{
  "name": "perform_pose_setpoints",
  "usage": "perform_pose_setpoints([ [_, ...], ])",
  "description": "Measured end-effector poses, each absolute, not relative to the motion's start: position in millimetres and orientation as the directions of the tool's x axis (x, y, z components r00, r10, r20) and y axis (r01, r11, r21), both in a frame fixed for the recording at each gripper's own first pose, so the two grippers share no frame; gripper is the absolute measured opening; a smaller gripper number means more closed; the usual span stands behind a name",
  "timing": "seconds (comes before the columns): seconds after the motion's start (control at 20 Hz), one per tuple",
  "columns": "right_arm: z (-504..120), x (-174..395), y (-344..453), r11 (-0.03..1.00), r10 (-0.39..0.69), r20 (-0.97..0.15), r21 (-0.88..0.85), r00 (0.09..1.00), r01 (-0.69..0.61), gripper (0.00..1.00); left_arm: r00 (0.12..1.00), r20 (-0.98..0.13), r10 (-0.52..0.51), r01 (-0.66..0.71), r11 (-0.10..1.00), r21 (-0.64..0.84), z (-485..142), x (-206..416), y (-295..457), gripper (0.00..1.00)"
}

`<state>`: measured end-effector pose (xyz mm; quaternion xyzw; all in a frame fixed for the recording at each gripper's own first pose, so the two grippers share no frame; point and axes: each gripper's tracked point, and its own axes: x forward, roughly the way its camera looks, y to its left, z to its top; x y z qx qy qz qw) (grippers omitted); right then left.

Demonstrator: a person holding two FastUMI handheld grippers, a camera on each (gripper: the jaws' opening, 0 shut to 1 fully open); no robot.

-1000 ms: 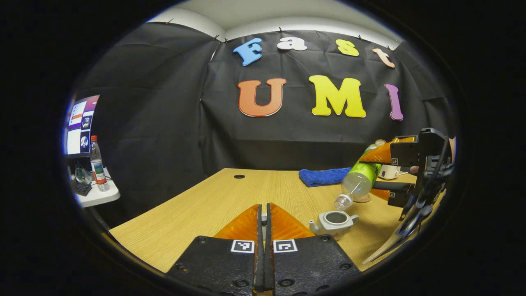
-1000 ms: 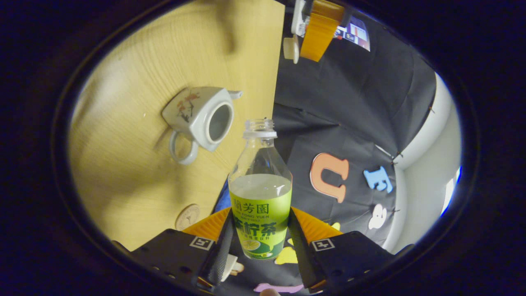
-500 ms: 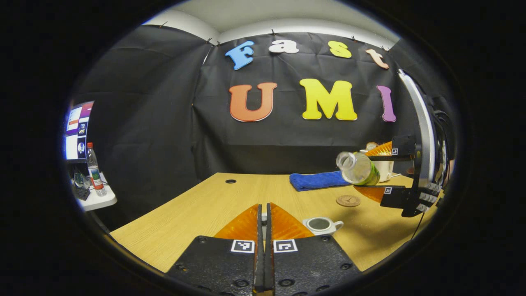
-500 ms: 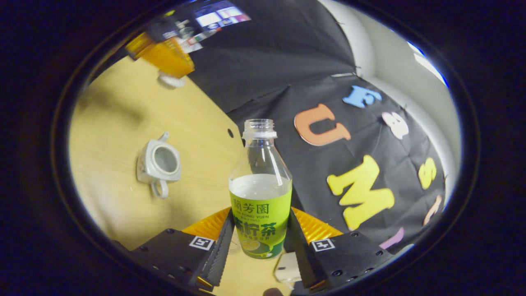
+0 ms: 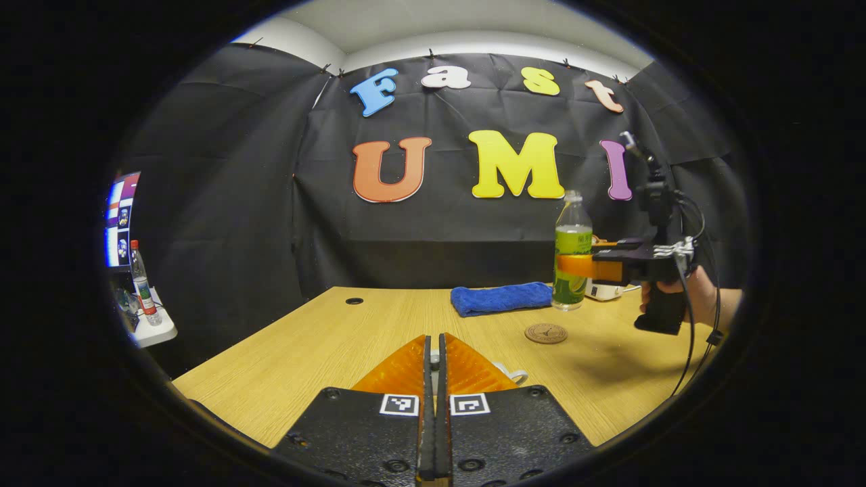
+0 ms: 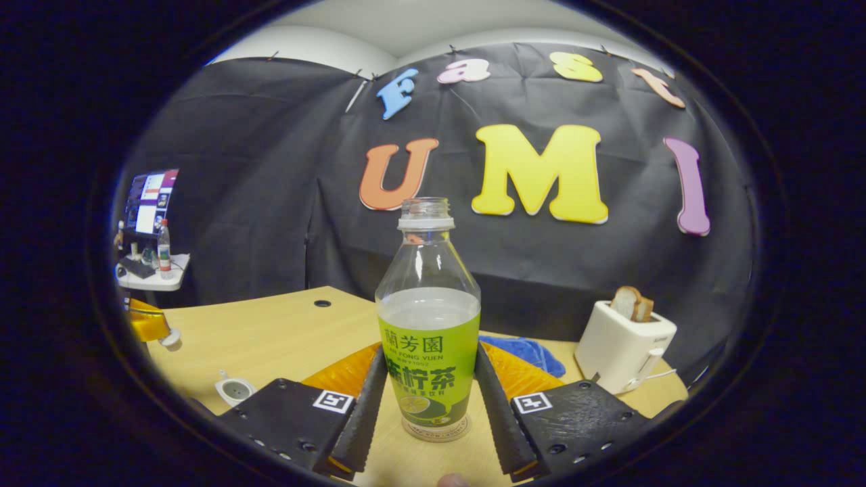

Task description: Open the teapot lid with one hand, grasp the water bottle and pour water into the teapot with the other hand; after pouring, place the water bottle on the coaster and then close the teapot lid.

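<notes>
uncapped bottle upright over the coaster, teapot open, lid lifted away

the clear plastic water bottle with a green label point(image 6: 428, 325) stands upright and uncapped, about half full, clamped at its label between the right tool point(image 6: 427, 412) fingers, above the round brown coaster point(image 5: 546, 333) on the wooden surface point(image 5: 325, 352). the small white ceramic teapot point(image 6: 234, 389) sits open on the surface. its white lid point(image 6: 173, 339) hangs from the left tool point(image 6: 150, 323).
</notes>
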<state>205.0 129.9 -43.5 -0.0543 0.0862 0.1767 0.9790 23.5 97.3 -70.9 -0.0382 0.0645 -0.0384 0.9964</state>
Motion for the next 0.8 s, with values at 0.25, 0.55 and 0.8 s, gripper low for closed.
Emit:
perform_pose_setpoints([
  [0.25, -92, 242, 116, 0.950, 0.311, -0.236, 0.036, 0.921, -0.311, 0.70, 0.990, -0.118, -0.073, 0.065, 0.995, -0.069, -70, 24, 99, 0.03],
  [0.55, -107, 257, 111, 0.956, 0.290, -0.239, 0.026, 0.927, -0.293, 0.71, 0.989, -0.129, -0.072, 0.064, 0.996, -0.070, -74, 24, 100, 0.03],
  [0.8, -111, 258, 112, 0.956, 0.291, -0.245, 0.027, 0.925, -0.294, 0.73, 0.989, -0.132, -0.074, 0.065, 0.996, -0.068, -75, 25, 99, 0.03],
])
